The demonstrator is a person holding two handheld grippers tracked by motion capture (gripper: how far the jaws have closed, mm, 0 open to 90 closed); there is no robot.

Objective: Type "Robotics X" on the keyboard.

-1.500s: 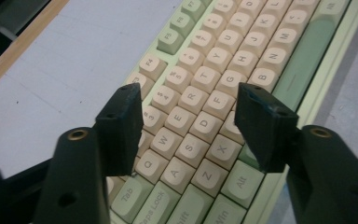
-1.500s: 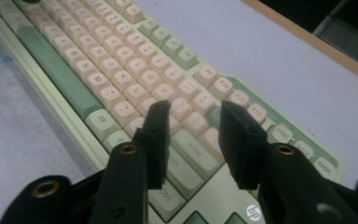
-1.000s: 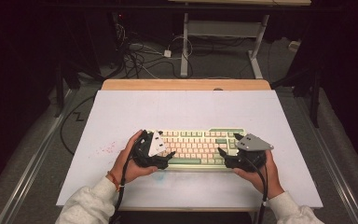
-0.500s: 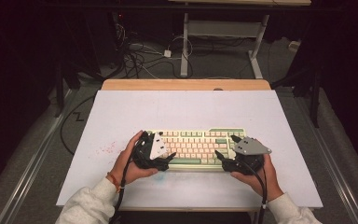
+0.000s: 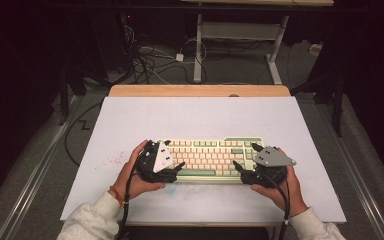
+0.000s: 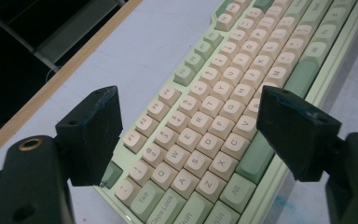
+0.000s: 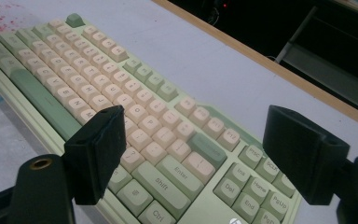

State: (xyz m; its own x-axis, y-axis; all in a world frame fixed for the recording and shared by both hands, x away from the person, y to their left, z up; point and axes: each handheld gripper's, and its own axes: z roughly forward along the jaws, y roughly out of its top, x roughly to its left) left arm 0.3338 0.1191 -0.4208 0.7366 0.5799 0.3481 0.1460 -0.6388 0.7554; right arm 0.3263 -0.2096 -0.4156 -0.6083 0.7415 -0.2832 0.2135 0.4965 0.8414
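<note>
1. Since a second ago, you are bringing the right gripper [image 5: 245,172] slightly lower and inward at the keyboard's right end, while the left gripper [image 5: 175,170] is staying at the left end; the keyboard [image 5: 207,157] is lying where it was.
2. High view: the cream-and-green keyboard is sitting flat on the white table [image 5: 200,117], near your edge. You are holding one gripper at each short end, both pointing inward over the keys.
3. Left gripper view: the left gripper [image 6: 186,135] is standing wide open, its jaws straddling the keyboard's [image 6: 223,107] left end, one over the far edge by the function row, the other over the near edge by the spacebar. They are clamping nothing; whether they are touching the case, you cannot tell.
4. Right gripper view: the right gripper [image 7: 191,149] is likewise gaping wide and gripping nothing, its jaws spanning the keyboard's [image 7: 121,93] right end, above the Enter and Shift keys.
</note>
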